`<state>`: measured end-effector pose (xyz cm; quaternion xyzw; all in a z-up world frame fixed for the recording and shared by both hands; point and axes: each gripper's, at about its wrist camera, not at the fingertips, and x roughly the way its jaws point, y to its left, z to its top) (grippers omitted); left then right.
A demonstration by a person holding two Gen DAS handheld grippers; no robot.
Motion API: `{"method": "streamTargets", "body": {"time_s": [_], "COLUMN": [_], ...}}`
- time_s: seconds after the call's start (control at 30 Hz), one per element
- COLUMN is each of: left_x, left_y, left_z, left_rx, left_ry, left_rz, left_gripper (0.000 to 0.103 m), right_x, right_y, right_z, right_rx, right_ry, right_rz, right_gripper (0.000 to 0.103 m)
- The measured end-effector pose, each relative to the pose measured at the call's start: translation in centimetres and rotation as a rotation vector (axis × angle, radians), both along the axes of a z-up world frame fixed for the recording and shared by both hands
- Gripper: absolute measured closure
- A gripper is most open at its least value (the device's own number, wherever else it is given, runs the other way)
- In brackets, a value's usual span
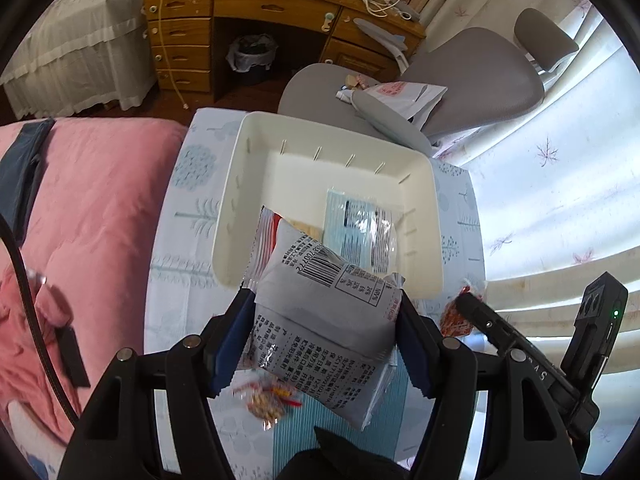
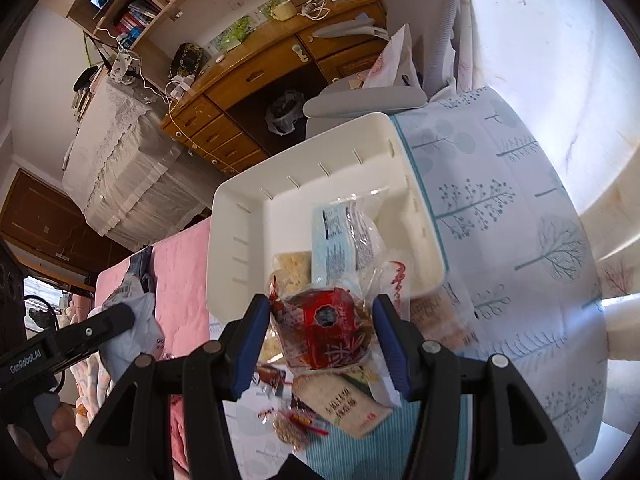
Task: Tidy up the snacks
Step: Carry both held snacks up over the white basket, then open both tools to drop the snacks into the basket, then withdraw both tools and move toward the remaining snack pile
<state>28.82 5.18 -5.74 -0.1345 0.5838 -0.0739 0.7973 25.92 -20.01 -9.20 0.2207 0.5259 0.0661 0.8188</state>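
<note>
While both tools carry stock, sorting stands partway: white rectangular plastic bin (image 1: 240, 208) on the tree-printed bedsheet (image 2: 520, 208) is the landmark; inside it lie a pale blue printed sachet (image 1: 352, 224) and a beige cracker pack (image 2: 292, 266); left gripper (image 1: 326, 330) clamped on a grey barcoded foil packet (image 1: 328, 320), just short of the bin's near rim; right gripper (image 2: 322, 330) clamped on a red clear-wrapped snack (image 2: 328, 326), likewise at that rim; loose packets (image 2: 348, 404) remain outside, nearer than the bin, unsorted.
</note>
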Motion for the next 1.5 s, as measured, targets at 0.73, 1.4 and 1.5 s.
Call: {"method": "streamTargets", "body": {"time_s": [0.73,1.4,1.5], "left_x": [3.7,-6.3,-8.7], "left_y": [-0.6,-3.1,-3.2], "left_z": [-2.9,3.0,3.5], "left_rx": [-0.039,-0.004,0.007], "left_ry": [-0.005,-0.107,-0.125], "left_rz": [-0.038,0.101,0.135], "left_gripper": [0.007,0.007,0.007], "right_x": [2.6,-2.6,-3.6], "right_y": [0.6,-2.5,-2.8], "right_z": [-2.8,0.5,0.9], "right_rx": [0.026,0.12,0.128], "right_ry": [0.08,0.032,0.025], "right_rz": [-0.027,0.066,0.094], "right_gripper": [0.03,0.023,0.023]}}
